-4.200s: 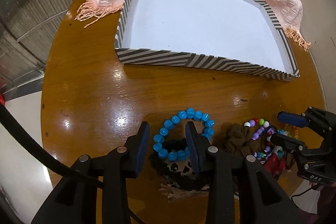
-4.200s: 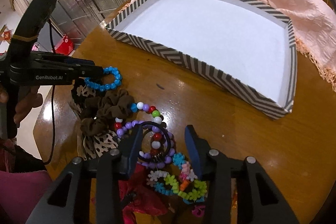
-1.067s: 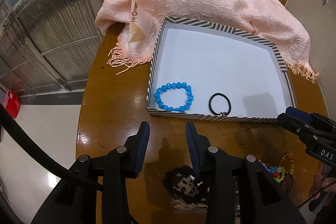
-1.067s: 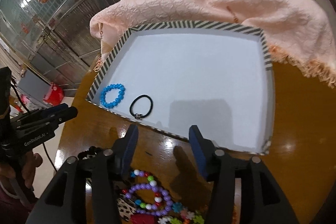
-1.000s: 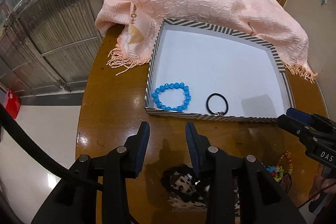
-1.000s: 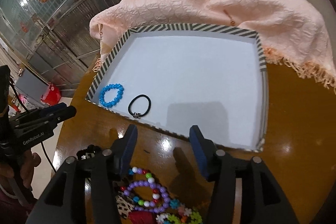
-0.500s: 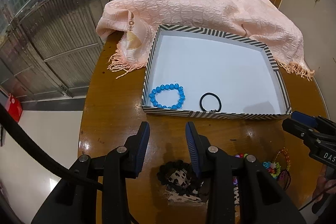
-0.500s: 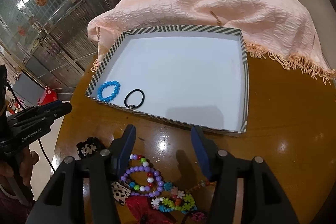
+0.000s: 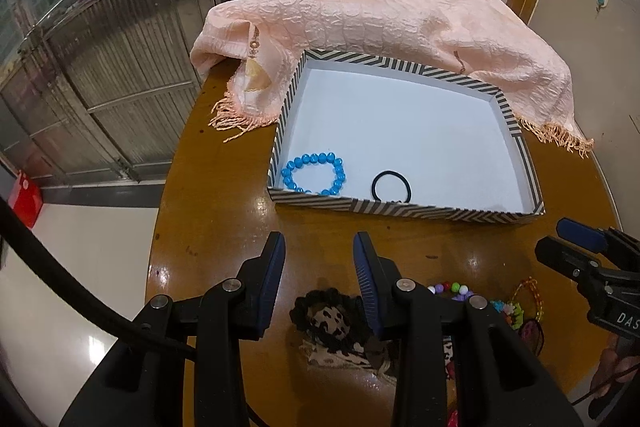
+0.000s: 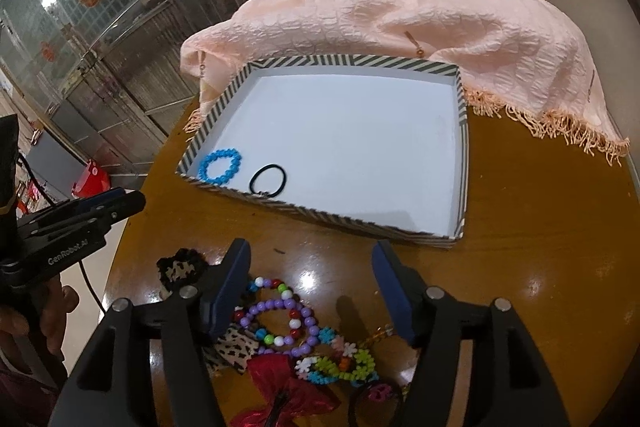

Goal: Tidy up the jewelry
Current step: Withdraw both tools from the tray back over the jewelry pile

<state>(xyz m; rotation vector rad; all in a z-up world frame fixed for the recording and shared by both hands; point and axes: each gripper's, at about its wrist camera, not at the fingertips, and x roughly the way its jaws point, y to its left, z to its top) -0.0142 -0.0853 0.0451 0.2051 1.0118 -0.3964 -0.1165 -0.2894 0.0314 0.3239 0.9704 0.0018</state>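
A striped box with a white floor holds a blue bead bracelet and a black hair tie near its front left corner. My left gripper is open and empty, above the table in front of the box. My right gripper is open wide and empty, over a pile of loose pieces: a purple bead bracelet, a colourful flower bracelet, a leopard scrunchie and a red bow.
A peach fringed scarf is draped behind the box and over its back edge. The round wooden table drops off at the left to a tiled floor. Metal shutters stand behind.
Both grippers have pulled back and up from the box; the bracelet and hair tie lie in it. The right gripper's jaws have opened wider.
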